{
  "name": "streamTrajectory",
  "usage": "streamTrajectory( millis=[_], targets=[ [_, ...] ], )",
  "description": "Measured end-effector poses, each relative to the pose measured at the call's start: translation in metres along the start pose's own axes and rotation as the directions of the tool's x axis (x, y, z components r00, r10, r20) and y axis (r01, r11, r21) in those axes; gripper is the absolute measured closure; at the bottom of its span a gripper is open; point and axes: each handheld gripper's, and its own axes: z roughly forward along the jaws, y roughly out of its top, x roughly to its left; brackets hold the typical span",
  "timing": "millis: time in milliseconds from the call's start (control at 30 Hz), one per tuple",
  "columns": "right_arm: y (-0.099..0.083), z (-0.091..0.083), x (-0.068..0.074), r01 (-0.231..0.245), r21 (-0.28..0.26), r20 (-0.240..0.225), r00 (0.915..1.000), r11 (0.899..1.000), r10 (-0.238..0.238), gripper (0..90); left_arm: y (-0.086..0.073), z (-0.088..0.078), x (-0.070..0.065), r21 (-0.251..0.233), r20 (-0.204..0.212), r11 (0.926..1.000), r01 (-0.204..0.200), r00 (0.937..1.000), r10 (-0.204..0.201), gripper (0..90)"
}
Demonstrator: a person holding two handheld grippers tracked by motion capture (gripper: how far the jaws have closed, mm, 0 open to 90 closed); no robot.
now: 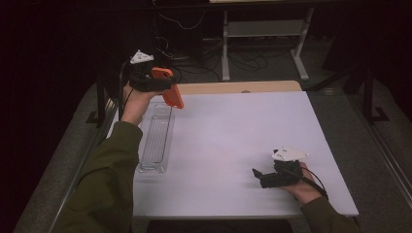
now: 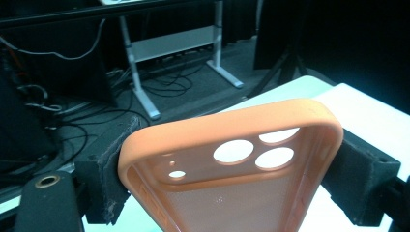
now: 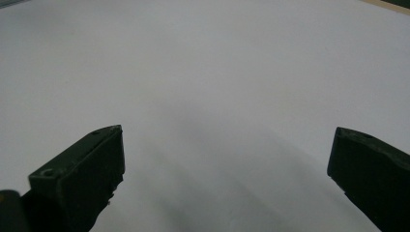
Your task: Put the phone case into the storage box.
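The left hand-held gripper (image 1: 167,90) is clamped on an orange phone case (image 1: 171,90), its pads pressing the case's two long edges, and it holds the case in the air just above the far end of the clear plastic tray (image 1: 156,141). That tray lies lengthwise on the white bench (image 1: 233,141) near its left edge, with nothing visible inside it. Well to the right of the tray, the right hand-held gripper (image 1: 257,174) sits low over the bench with its jaws wide apart and nothing between them.
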Motion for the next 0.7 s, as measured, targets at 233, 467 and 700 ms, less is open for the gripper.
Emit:
streamTrajectory(
  millis=[233, 467, 700],
  targets=[
    [0.0, 0.0, 0.0, 0.006, 0.0, 0.0, 1.0, 1.0, -0.006, 0.0, -0.003, 0.003, 0.011, 0.01, -0.054, 0.9999, 0.013, 0.9985, -0.012, 14.9],
    [0.0, 0.0, 0.0, 0.005, 0.0, 0.001, 1.0, 1.0, -0.005, 0.0, -0.008, 0.007, 0.021, 0.026, -0.123, 0.9993, 0.025, 0.9922, -0.022, 14.8],
    [0.0, 0.0, -0.001, 0.007, -0.002, 0.002, 1.0, 1.0, -0.007, 0.0, -0.016, 0.013, 0.028, 0.068, -0.2, 0.9966, 0.046, 0.9792, -0.032, 14.8]
  ],
)
